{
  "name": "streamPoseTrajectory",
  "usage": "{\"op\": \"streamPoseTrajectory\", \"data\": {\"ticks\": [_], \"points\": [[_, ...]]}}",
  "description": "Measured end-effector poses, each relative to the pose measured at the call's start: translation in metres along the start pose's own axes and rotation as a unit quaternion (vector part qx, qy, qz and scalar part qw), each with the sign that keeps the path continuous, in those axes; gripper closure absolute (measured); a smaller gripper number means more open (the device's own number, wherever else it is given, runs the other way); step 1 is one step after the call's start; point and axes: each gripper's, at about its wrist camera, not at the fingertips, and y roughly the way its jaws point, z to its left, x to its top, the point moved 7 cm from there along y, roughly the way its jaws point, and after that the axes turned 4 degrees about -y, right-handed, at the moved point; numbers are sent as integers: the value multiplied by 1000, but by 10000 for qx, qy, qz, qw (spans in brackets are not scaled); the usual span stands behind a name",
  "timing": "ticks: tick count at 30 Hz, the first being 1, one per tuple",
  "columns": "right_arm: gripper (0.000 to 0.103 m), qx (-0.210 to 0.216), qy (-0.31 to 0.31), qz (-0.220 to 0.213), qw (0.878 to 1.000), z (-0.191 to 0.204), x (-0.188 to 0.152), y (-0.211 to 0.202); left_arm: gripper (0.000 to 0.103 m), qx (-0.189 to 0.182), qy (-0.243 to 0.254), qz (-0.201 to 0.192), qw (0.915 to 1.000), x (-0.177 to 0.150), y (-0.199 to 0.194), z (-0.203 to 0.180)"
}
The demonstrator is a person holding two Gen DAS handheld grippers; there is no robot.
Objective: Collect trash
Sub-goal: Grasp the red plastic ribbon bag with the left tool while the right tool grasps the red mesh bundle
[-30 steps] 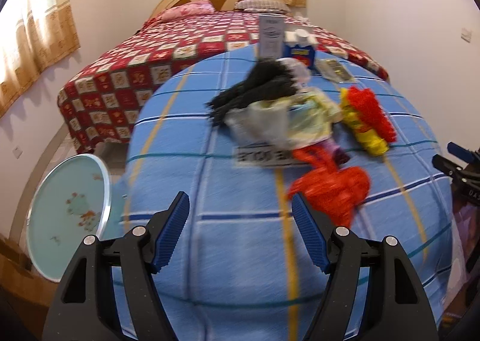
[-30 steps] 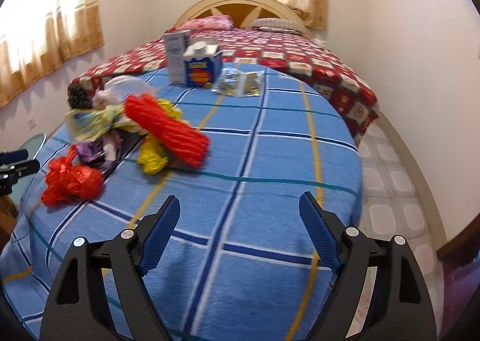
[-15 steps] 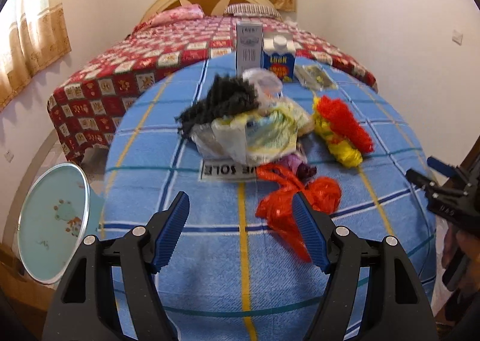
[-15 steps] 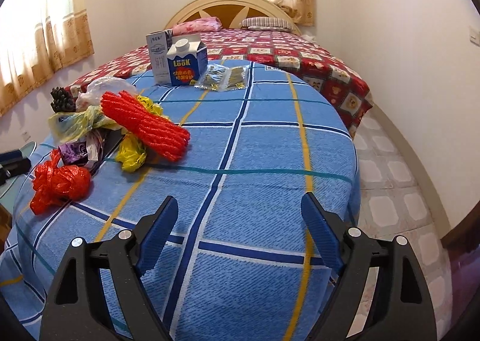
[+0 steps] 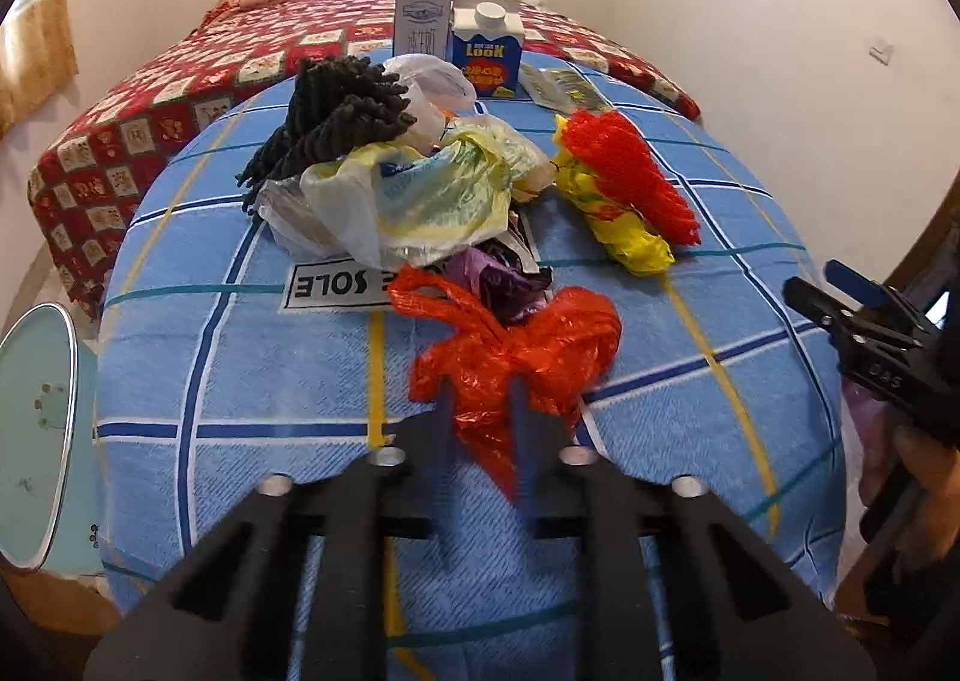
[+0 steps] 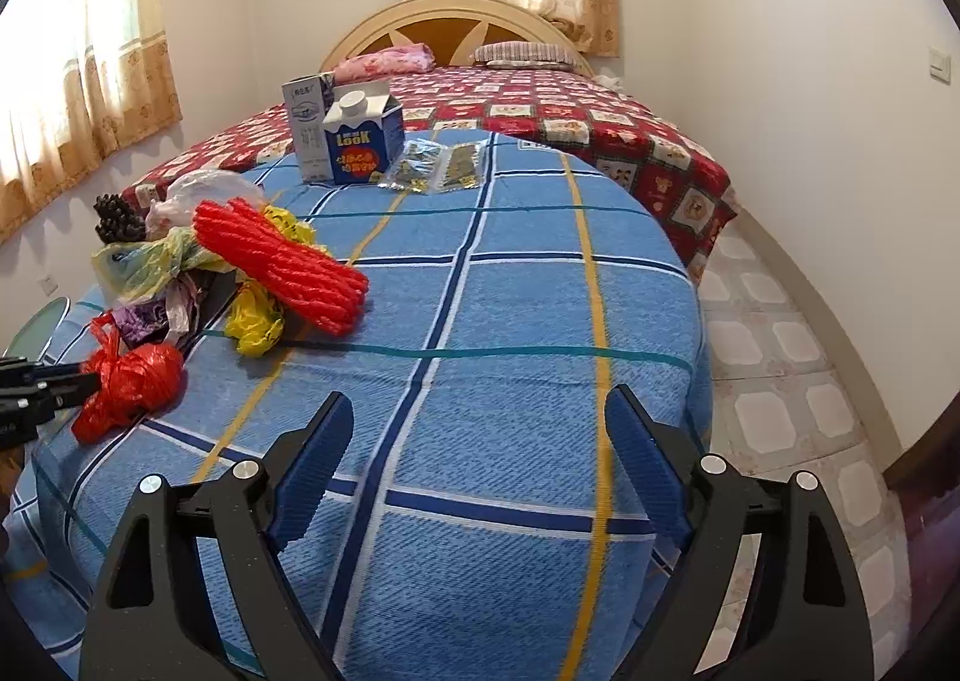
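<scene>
We see left hand-held gripper (image 5: 480, 417) pinched on crumpled red plastic bag (image 5: 516, 357): light, limp, slippery; we grip bunched middle. Right hand-held gripper (image 6: 474, 459) wide open, empty.

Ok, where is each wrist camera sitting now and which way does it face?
Left wrist: on the left gripper, low over the blue tablecloth, facing the bed; its fingers pinch the red plastic bag. The right gripper shows at the right edge.
Right wrist: on the right gripper, open, facing the headboard.
Shared: red bag, blue carton, red net.
</scene>
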Motion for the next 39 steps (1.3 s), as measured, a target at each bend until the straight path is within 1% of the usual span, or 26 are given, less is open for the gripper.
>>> {"op": "streamPoseTrajectory", "data": {"ticks": [1, 4, 7, 10, 12, 14, 15, 17, 19, 20, 21, 22, 23, 24, 26, 27, 29, 34, 39], "points": [[18, 6, -11, 1, 10000, 1, 0, 0, 93, -5, 42, -32, 10000, -1, -3, 1], [18, 64, -22, -16, 10000, 6, 4, 0, 93, -41, 47, -88, 9999, -4, -18, 9], [18, 148, 0, -54, 9999, 11, 13, -1, 93, 25, 118, -283, 9995, -4, -40, 21], [19, 265, 5, -67, 9996, 19, 28, 3, 93, 284, 125, -482, 9984, -2, -58, 41], [21, 310, -40, -89, 9995, 25, 42, 10, 93, 535, 85, -642, 9965, 2, -68, 58], [27, 344, -106, -12, 9994, 32, 56, 22, 93, 788, -90, -721, 9942, 5, -72, 81], [33, 391, -86, 39, 9992, 35, 60, 26, 93, 872, -201, -725, 9933, 6, -73, 91], [35, 494, -47, 192, 9986, 39, 68, 38, 93, 993, -359, -710, 9919, 9, -72, 107], [36, 625, -123, 533, 9965, 49, 69, 55, 93, 1099, -524, -677, 9902, 10, -71, 125], [39, 696, -172, 715, 9949, 53, 67, 63, 93, 1144, -569, -667, 9896, 10, -70, 130], [47, 861, -193, 961, 9915, 58, 61, 73, 93, 1178, -601, -662, 9890, 9, -70, 133], [57, 1040, -169, 1137, 9879, 62, 56, 79, 93, 1202, -649, -644, 9885, 9, -69, 138], [65, 1179, -154, 1237, 9852, 66, 53, 82, 93, 1222, -688, -628, 9881, 8, -69, 142], [76, 1292, -215, 1238, 9836, 70, 50, 81, 93, 1241, -707, -625, 9878, 8, -68, 144], [84, 1343, -338, 1157, 9836, 75, 47, 77, 93, 1272, -739, -632, 9871, 9, -68, 149], [92, 1384, -332, 1084, 9839, 76, 47, 73, 93, 1288, -761, -639, 9867, 9, -69, 152], [93, 1308, -394, 872, 9868, 76, 51, 64, 93, 1297, -794, -646, 9863, 10, -70, 154], [95, 1198, -543, 525, 9899, 80, 62, 45, 93, 1314, -789, -728, 9855, 13, -78, 156], [95, 1086, -751, 315, 9907, 85, 81, 29, 93, 1430, -790, -810, 9832, 12, -87, 163]]}}
